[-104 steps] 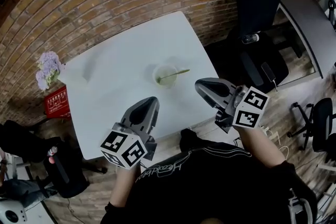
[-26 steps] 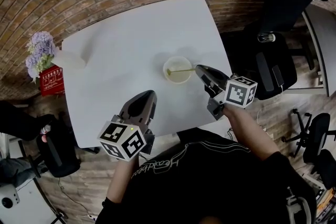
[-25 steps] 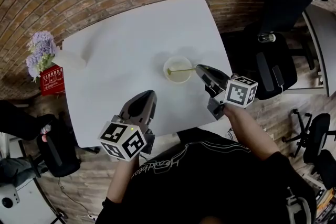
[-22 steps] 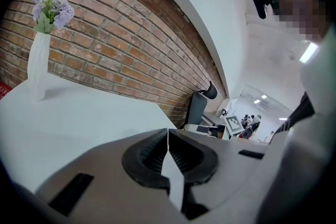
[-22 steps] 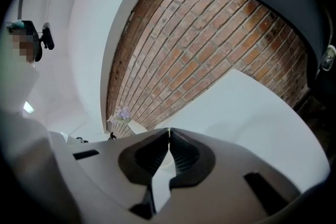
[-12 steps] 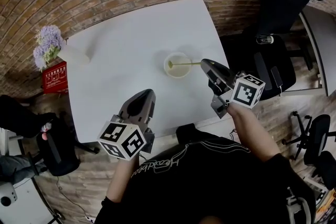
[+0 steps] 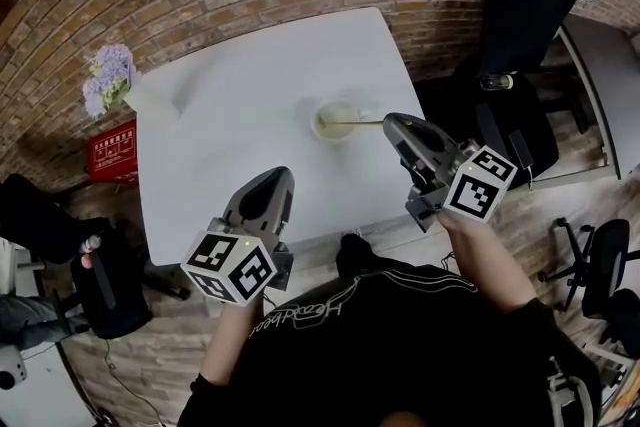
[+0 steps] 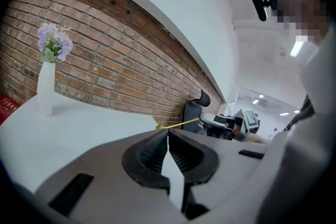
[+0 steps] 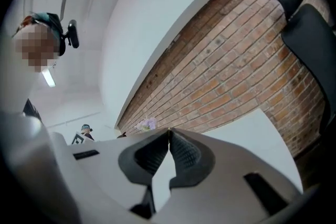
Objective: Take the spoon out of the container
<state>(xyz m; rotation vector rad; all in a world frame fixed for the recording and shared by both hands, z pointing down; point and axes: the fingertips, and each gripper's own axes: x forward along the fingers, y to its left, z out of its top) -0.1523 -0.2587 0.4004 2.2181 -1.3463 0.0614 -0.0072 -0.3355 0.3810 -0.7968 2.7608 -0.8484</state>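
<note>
The white table [image 7: 230,105] lies ahead of both my tools. The black office chair [image 7: 520,5] stands off its edge, out beyond my right tool.

My left gripper [image 7: 280,173] hangs low and near me, well short of the container. Its jaws are closed with nothing between them [image 8: 168,134]. I judge it is parked there to stay out of the way, since this pull needs one tool.

My right gripper [image 7: 388,122] is reached out level with the container, nose pointing across at it. Its jaws are together at the tips [image 9: 168,131]. Its own view shows no spoon. From the left gripper view, though, the thin handle runs straight into that nose, so I judge the handle's end is pinched there.

The vase [image 7: 150,103] of lilac flowers sits far ahead-left of my left tool, clear of the work. The red box [image 7: 112,153] lies beyond the table's left edge. It has white print too small to read.

The container [image 7: 340,135] stands just ahead of my right tool's tip. The spoon [image 7: 355,122] has its bowl inside and its handle lying over the rim toward me, which is why I came in from this side.

The cubes show only square patterns. The script on my black top [image 7: 340,315] I can't read for sure.
</note>
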